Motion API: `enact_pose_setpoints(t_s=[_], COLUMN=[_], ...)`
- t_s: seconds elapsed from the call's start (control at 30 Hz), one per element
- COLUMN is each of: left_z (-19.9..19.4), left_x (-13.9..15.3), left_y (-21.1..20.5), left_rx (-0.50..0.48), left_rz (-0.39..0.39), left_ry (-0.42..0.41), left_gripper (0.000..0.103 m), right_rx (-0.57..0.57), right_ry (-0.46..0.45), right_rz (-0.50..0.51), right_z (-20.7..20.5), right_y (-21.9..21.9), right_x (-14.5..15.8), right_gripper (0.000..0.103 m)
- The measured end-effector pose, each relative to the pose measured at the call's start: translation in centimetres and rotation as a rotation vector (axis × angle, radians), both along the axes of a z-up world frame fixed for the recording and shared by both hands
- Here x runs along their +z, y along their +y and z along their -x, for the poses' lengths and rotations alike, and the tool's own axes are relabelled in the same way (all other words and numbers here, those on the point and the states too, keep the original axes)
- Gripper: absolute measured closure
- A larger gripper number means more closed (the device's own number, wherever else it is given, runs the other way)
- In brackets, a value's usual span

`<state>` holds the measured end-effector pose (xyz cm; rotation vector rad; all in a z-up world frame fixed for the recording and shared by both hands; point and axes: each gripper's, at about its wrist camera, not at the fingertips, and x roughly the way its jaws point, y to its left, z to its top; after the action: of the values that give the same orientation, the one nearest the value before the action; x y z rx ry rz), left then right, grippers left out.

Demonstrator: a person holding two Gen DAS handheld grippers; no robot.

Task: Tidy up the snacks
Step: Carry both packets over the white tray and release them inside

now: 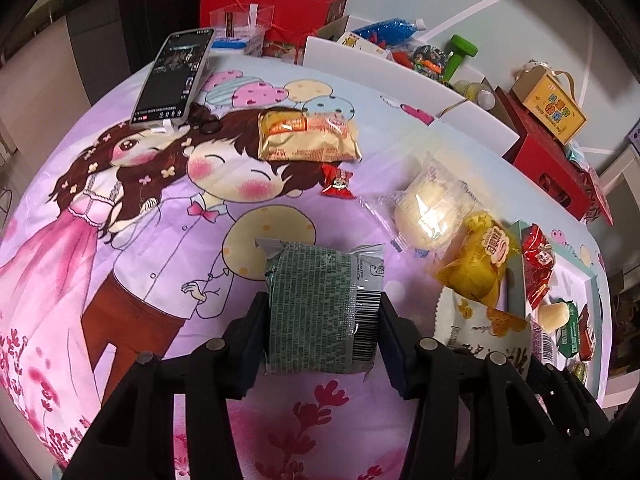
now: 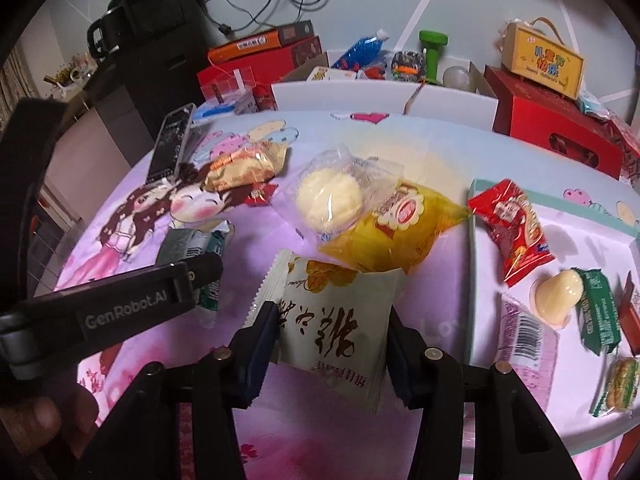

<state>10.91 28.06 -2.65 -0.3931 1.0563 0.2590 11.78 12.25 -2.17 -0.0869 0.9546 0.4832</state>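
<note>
Both tools are loaded. The left tool has its jaws closed on the sides of a green pack, the pack's long axis running straight ahead toward 12 o'clock, lifted a little off the desk, as far as the bent view lets me judge. The right tool grips a white sachet the same way, jaws pressed to both edges.

The tray is what matters next: it lies at 2 o'clock from the right tool, just beside it, so the right hand is clearly nearer; the left must cross over. Inside it already sit a red pack, a pale jelly, a small green pack and a barcoded pack.

Still loose on the desk, at 12 o'clock of the sachet, are a yellow pack and a clear-wrapped bun, touching each other; farther off lie a gold pack and a small red sweet.
</note>
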Motion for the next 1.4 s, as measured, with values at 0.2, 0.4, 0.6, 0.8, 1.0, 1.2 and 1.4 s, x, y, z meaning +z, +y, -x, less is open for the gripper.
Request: enact_pose_setpoints(t_s=[0.2, 0.4, 0.6, 0.8, 1.0, 1.2, 1.4], left_z=[0.1, 0.0, -0.1, -0.5, -1.4, -2.5, -3.7], left_x=[0.7, 1.3, 1.9, 2.7, 3.1, 3.5, 4.2], left_y=[-0.4, -1.0, -1.7, -3.2, -5.4, -8.3, -12.4], left_rx=[-0.003, -0.018, -0.035, -0.075, -0.135, -0.215, -0.326], left_rz=[-0.016, -0.031, -0.046, -0.056, -0.066, -0.048, -0.059], left_ry=[-0.015, -0.03, -0.04, -0.063, -0.072, -0.087, -0.108], left_gripper=[0.05, 0.05, 0.05, 0.05, 0.05, 0.05, 0.05], right_rx=[-0.009, -0.039, -0.114, -0.21, -0.312, -0.43, -0.555], right_ry=[-0.028, -0.043, -0.044, -0.046, -0.038, -0.037, -0.03], right_rz=[-0.008, -0.009, -0.017, -0.014, -0.027, -0.037, -0.047], right_z=[0.2, -0.2, -1.0, -2.0, -2.9, -3.4, -3.7], right_y=[-0.4, -1.6, -4.1, -7.4, -11.4, -15.9, -20.7], right_x=[1.1, 1.8, 2.4, 2.8, 3.0, 3.3, 3.4], right_gripper=[0.05, 0.05, 0.05, 0.05, 0.049, 0.049, 0.049])
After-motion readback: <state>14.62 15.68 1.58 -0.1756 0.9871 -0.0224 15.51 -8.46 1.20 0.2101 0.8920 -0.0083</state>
